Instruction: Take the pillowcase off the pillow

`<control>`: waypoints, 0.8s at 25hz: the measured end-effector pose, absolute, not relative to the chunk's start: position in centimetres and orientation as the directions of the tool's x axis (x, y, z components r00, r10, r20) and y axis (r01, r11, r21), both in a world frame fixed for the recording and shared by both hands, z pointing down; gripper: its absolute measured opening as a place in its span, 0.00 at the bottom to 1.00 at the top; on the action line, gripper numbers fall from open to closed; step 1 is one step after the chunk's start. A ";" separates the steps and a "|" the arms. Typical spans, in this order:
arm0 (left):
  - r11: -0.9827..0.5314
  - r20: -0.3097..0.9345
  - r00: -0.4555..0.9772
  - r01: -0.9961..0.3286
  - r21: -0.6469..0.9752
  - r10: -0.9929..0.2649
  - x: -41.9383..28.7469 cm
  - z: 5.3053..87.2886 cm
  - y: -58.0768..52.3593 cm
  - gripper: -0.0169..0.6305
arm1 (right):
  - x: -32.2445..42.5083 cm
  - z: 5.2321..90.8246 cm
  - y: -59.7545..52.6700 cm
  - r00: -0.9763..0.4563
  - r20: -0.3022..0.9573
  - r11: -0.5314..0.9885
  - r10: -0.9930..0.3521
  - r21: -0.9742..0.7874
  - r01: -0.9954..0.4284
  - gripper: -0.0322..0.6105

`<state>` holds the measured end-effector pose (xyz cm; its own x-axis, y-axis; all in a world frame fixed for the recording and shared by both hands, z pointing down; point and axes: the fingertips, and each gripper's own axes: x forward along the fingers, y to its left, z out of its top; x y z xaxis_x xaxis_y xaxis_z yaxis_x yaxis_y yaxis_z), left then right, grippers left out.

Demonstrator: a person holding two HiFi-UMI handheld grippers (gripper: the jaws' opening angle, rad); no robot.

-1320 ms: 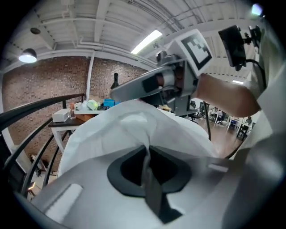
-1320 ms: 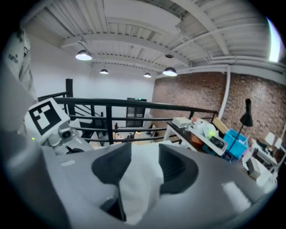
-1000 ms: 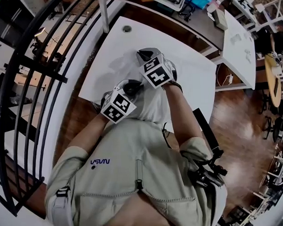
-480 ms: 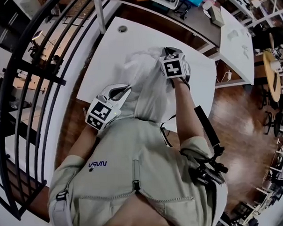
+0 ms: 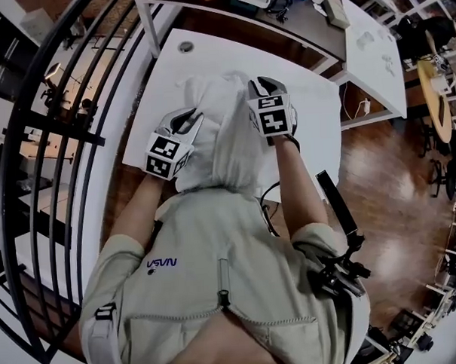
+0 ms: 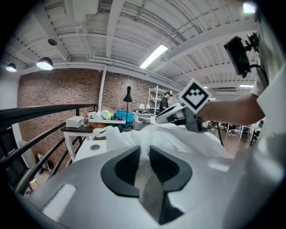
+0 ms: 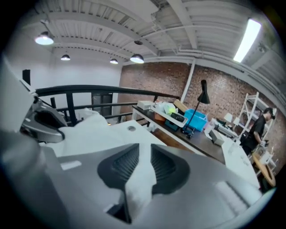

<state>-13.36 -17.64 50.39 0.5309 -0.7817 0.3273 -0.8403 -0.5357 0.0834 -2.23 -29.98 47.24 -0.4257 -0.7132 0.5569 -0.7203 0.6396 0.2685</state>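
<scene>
The white pillowcase (image 5: 220,136) with the pillow lies bunched on the white table (image 5: 308,110), between my two grippers. My left gripper (image 5: 189,120) is at its left side, its jaws just opening, still nipping a fold of the cloth (image 6: 142,172). At the right side is my right gripper (image 5: 260,84); its jaws have also just been opening, and white cloth (image 7: 140,183) hangs loosely in the gap. From the left gripper view the right gripper (image 6: 166,117) shows across the heap. In the right gripper view the left gripper (image 7: 44,123) sits at the far left.
A black railing (image 5: 53,140) runs along the table's left side. A dark desk (image 7: 196,134) with a blue bin and a lamp stands behind the table. More white desks (image 5: 373,50) are at the right, over wooden floor.
Both grippers went from close together near the body to either side of the white bundle, which now lies spread out farther onto the table. The left gripper then came back in toward it.
</scene>
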 end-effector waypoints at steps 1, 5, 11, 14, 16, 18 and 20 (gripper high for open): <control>-0.526 0.323 0.525 -0.846 0.091 -0.788 -13.9 50.2 -17.7 0.11 | -2.2 46.7 -28.9 -0.436 0.543 0.632 -0.718 0.247 -0.734 0.17; -0.519 0.311 0.530 -0.846 0.123 -0.789 -15.4 49.4 -15.3 0.17 | -1.9 45.8 -23.0 -0.465 0.493 0.609 -0.735 0.179 -0.773 0.17; -0.532 0.360 0.581 -0.814 0.235 -0.730 -15.1 52.1 -8.0 0.35 | -1.3 47.7 -14.8 -0.448 0.494 0.574 -0.745 0.133 -0.808 0.17; -0.583 0.401 0.639 -0.767 0.267 -0.657 -13.5 54.0 -4.6 0.44 | -1.1 48.6 -11.3 -0.422 0.504 0.546 -0.753 0.121 -0.829 0.17; -0.612 0.424 0.667 -0.739 0.280 -0.612 -12.5 55.6 -3.2 0.46 | -1.0 49.3 -9.2 -0.404 0.516 0.532 -0.755 0.121 -0.838 0.17; -0.626 0.445 0.674 -0.729 0.276 -0.589 -11.9 57.0 -2.7 0.47 | -1.2 50.2 -7.2 -0.391 0.533 0.522 -0.751 0.116 -0.845 0.17; -0.634 0.464 0.663 -0.733 0.245 -0.588 -11.6 57.7 -2.8 0.40 | -1.5 51.3 -5.2 -0.387 0.558 0.523 -0.734 0.101 -0.847 0.20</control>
